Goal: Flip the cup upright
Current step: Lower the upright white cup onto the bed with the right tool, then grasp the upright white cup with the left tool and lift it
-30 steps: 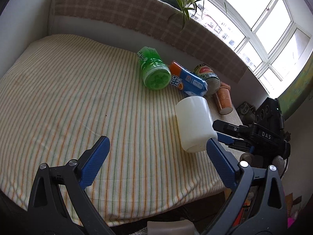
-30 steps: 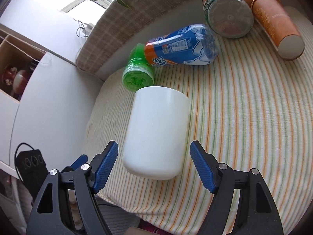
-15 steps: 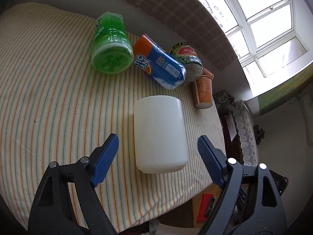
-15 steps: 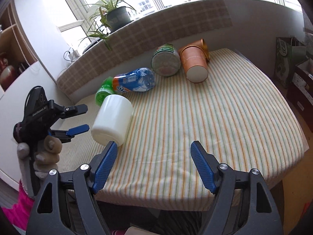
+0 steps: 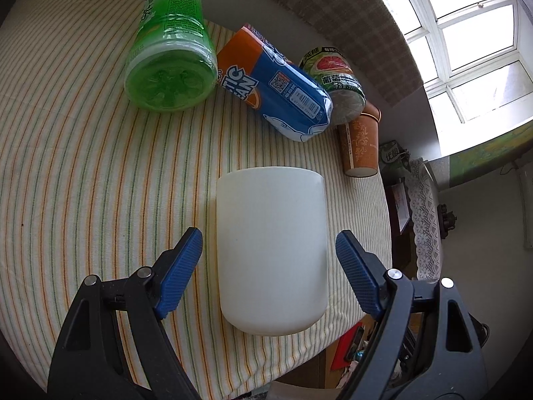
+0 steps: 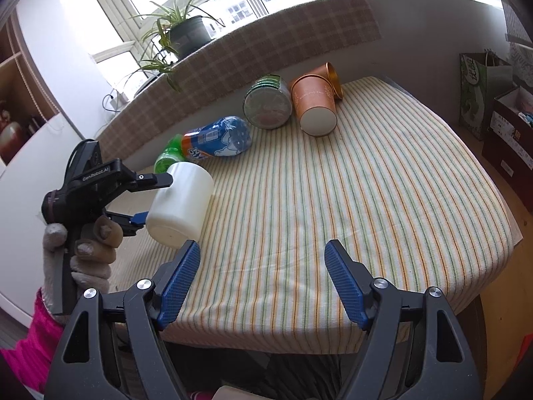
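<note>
A white cup point(image 5: 271, 250) lies on its side on the striped tablecloth near the table's edge, its closed base toward me. My left gripper point(image 5: 268, 260) is open, with a blue finger on each side of the cup's body, not touching it. In the right wrist view the cup point(image 6: 181, 203) sits at the left with the left gripper point(image 6: 146, 196) straddling it. My right gripper point(image 6: 261, 276) is open and empty, above the table's front edge, to the right of the cup.
A green bottle point(image 5: 170, 63), a blue and orange bottle point(image 5: 276, 90), a grapefruit-label bottle point(image 5: 336, 80) and a brown paper cup point(image 5: 359, 146) lie on their sides behind the white cup. The table edge point(image 5: 333, 340) is close. A potted plant point(image 6: 186, 36) stands on the sill.
My left gripper has moved in around the white cup, which now sits between its fingers. My right gripper has backed away from the cup and turned toward the middle of the table.
</note>
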Motion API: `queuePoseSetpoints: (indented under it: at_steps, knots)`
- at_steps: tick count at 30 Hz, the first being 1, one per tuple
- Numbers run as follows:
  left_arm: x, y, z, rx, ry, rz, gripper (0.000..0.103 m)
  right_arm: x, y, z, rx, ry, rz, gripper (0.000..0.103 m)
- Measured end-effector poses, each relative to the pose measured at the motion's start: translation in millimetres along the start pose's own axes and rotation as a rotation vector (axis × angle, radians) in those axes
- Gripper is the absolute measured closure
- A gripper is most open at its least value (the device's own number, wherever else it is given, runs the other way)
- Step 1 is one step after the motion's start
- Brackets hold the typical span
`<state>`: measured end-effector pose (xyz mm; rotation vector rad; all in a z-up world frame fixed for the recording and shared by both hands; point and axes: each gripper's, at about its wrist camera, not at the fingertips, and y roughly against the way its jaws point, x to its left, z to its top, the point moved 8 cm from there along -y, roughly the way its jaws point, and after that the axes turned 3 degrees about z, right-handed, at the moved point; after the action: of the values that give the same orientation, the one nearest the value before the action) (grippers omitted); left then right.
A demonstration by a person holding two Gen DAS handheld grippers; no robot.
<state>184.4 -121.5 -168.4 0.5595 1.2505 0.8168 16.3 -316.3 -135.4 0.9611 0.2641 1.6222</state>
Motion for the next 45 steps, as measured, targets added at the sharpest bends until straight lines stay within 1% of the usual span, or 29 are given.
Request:
queuePoseSetpoints:
  at_steps: [2,4,7,10,17,22,31,40,45]
  knots:
    - [-1,-5,1,0.015,0.009,-0.006,0.019,-1,-1,-1,0.004,-0.004,0.001,0.026]
    - [-1,-10,1,0.029,0.014,-0.008,0.024,-2,0,-3,0.006,-0.008,-0.001,0.026]
    - [-1,-15,1,0.044,0.027,-0.013,0.027,-5,1,-3,0.004,-0.012,-0.010,0.026]
    - [-2,-15,2,0.039,0.028,-0.016,0.027,-7,2,-2,0.000,-0.017,-0.018,0.026]
    - [-9,-17,1,0.016,0.004,0.003,0.027,-6,0,-3,0.005,-0.015,-0.022,0.026]
    - [-15,-10,0,-0.029,-0.043,0.034,0.027,-5,-1,-3,0.003,-0.002,-0.035,0.026]
    - [-31,11,-4,-0.138,-0.157,0.094,0.027,-5,-4,-4,0.011,-0.005,-0.034,0.026]
    - [-42,17,-7,-0.193,-0.234,0.137,0.027,-6,-5,-6,0.017,-0.007,-0.036,0.026]
    - [-48,17,-7,-0.241,-0.299,0.195,0.027,-9,-5,-7,0.020,-0.017,-0.036,0.026]
